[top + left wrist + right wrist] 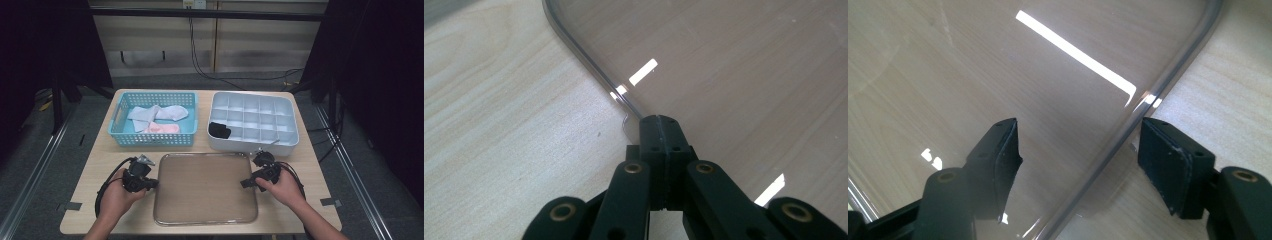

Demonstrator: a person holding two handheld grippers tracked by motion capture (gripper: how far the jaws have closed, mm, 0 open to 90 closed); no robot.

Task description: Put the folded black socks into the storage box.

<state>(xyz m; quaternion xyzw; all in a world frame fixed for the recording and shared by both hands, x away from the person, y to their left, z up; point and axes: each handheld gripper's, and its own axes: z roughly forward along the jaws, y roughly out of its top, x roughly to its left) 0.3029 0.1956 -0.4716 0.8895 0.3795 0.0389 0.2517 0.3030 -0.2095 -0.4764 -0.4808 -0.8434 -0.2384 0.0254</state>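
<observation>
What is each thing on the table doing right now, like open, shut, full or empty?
Left gripper: jaws shut on the tray's left rim.
Right gripper: jaws open, one on each side of the tray's right rim, not pressing it.
Clear tray: flat on the table, nothing in it.
Blue basket: upright, with pale socks inside.
White divided box: open, one black thing in a left compartment.

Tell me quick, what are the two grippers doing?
Left gripper: closed on the clear tray's rim.
Right gripper: open, its jaws astride the tray's rim, not pressing it.
</observation>
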